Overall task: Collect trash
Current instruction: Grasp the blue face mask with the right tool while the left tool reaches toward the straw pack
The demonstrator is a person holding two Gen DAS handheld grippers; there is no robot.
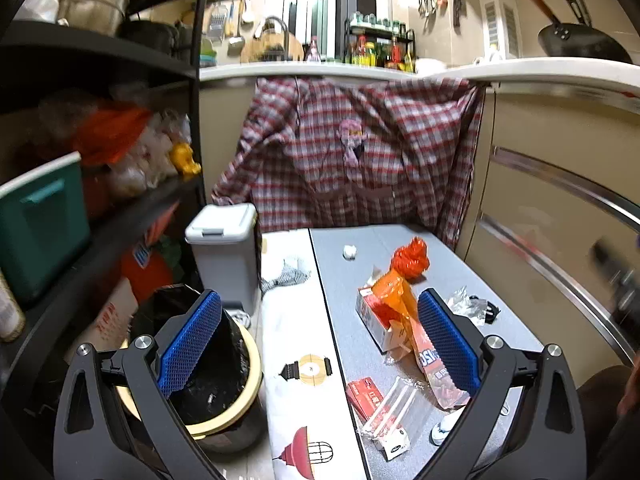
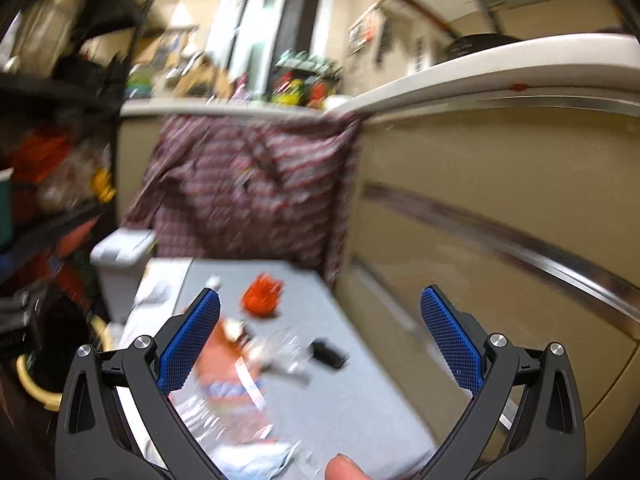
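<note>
Hovering with both the left gripper [image 1: 320, 344] and right gripper [image 2: 320, 340] wide and empty, you next pick the orange wrapper [image 1: 394, 300] at frame centre for the bin [image 1: 224, 392] lower left.

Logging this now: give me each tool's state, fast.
Left tool: open, holding nothing.
Right tool: open, holding nothing.

Litter-strewn grey table [image 1: 352, 280]
</note>
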